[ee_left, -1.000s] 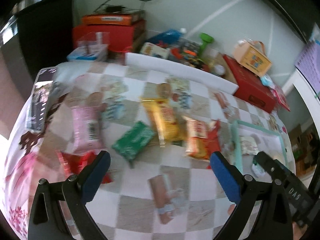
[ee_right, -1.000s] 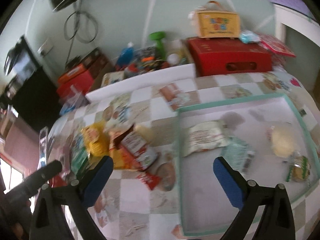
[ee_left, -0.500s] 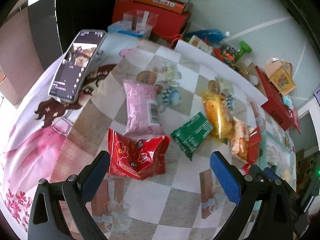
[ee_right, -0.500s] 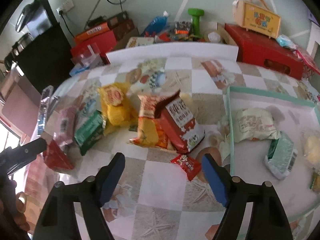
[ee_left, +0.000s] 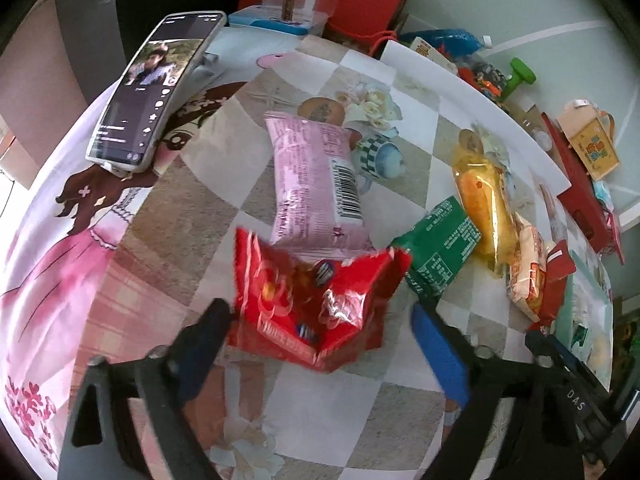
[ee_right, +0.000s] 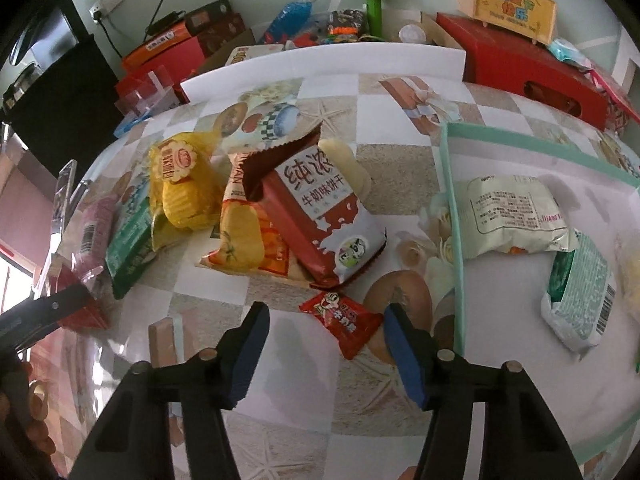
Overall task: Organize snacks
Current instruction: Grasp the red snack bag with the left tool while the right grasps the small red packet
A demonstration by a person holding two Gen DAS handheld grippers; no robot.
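Crinkled red foil snack bag [ee_left: 312, 304] on checkered table [ee_left: 328, 408], between closing blue fingers of left gripper [ee_left: 320, 330], not yet pinched, small red snack packet [ee_right: 342, 322] between closing fingers of right gripper [ee_right: 326, 320], untouched, beside mint-rimmed tray [ee_right: 454, 216].

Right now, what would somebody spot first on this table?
Probably the crinkly red snack bag, sitting between the left gripper's blue fingers. Next comes the heap of yellow, orange and red-and-white packets mid-table, with a small red packet between the right gripper's fingers. A lit phone lies far left.
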